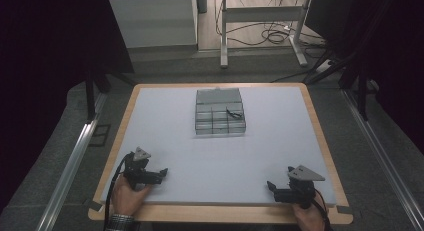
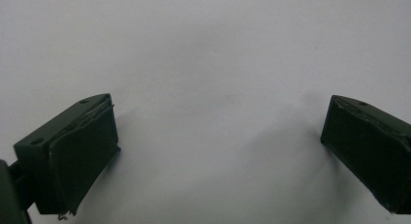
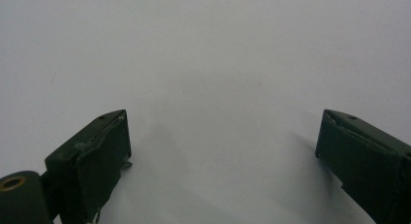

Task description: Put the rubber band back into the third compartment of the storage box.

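So both grippers are parked near the front edge of the table (image 1: 150,141), one at each corner of the pale mat, and neither has anything in it. The left gripper (image 1: 161,174) sits at the near left, held from below by the person's left hand (image 1: 127,197), with its jaws pointing toward the middle of the table. In the left gripper view its jaws are spread wide, one at each side of the picture, with nothing but bare white surface between them. Same deal on the other side: the right gripper (image 1: 272,187) is at the near right, with the grey three-cornered plate on top and the right hand (image 1: 306,215) under it, jaws pointing inward. The right gripper view shows them gaping apart over plain mat too. The thing nearest to them is the grey compartment box (image 1: 220,111), sitting toward the far middle of the table, well apart from both grippers. It's split into small cells, and there's a small dark item (image 1: 232,112) lying in one of the right-hand cells, too small to tell what it is.
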Demonstrator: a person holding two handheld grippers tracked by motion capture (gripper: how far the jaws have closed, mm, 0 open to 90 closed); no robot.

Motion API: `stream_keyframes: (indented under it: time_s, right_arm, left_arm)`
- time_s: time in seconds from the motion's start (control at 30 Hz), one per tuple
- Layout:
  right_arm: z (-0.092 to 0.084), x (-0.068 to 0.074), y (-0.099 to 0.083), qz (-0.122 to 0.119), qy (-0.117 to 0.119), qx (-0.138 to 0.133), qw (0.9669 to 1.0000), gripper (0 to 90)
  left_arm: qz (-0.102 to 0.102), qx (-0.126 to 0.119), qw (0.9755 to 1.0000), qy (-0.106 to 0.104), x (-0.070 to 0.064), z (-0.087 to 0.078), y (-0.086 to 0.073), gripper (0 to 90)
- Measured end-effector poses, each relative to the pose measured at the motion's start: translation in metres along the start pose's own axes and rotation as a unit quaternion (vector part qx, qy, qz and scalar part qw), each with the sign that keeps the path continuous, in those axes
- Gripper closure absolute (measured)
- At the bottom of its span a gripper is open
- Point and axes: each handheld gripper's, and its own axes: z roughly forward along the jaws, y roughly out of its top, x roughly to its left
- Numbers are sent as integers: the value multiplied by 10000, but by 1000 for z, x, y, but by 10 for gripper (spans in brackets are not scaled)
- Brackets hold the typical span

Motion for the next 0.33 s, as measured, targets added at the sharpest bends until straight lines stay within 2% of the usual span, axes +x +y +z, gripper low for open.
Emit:
stream_keyframes:
  time_s: [0.33]
  right_arm:
    - [0, 0, -2, 11, -1, -55, 10000, 55]
  left_arm:
    - [0, -1, 10000, 1, 0, 0, 0, 0]
